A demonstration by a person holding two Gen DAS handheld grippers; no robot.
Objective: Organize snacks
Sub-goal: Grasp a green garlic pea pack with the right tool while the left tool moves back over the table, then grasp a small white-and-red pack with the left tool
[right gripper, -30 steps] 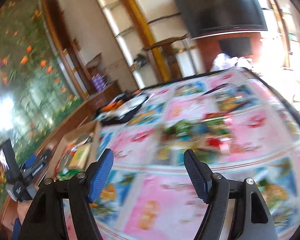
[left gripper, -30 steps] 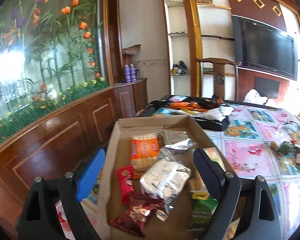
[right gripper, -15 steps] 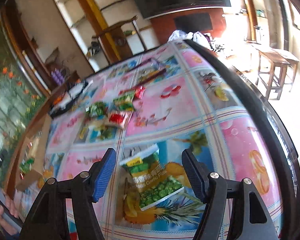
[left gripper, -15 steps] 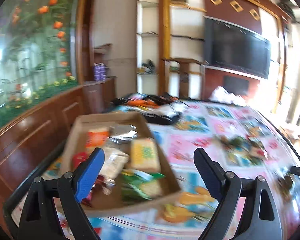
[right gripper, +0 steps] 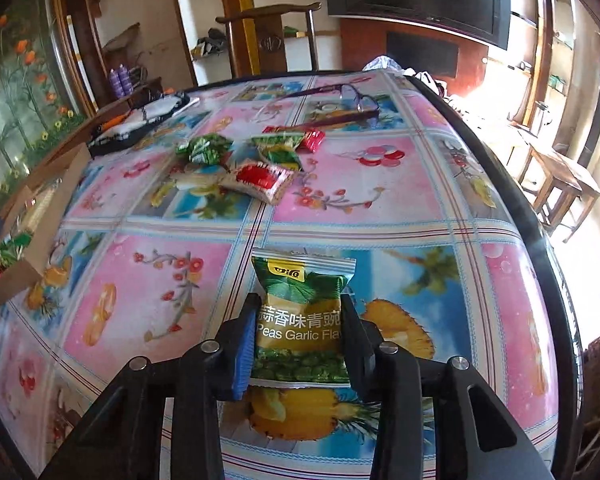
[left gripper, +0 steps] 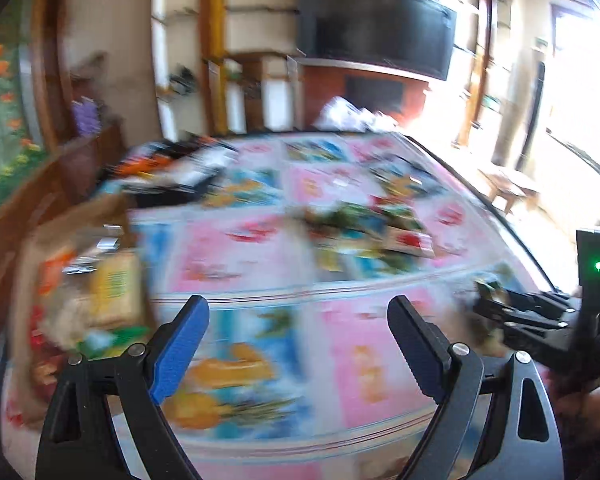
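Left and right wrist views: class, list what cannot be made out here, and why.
- Cardboard box contents, left wrist view: motion blur.
- Snack pile, left wrist view: blurred labels.
- Pea packet, right wrist view: sides hidden by the right gripper.
- Box interior, right wrist view: cut off by the edge.

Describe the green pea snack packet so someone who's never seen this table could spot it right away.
On the round table with the pink and blue fruit-print cloth, look at the near edge, well in front of the cluster of small snack packets. The green foil packet lies alone between the right gripper jaws, the only one reading "Peas Garlic".
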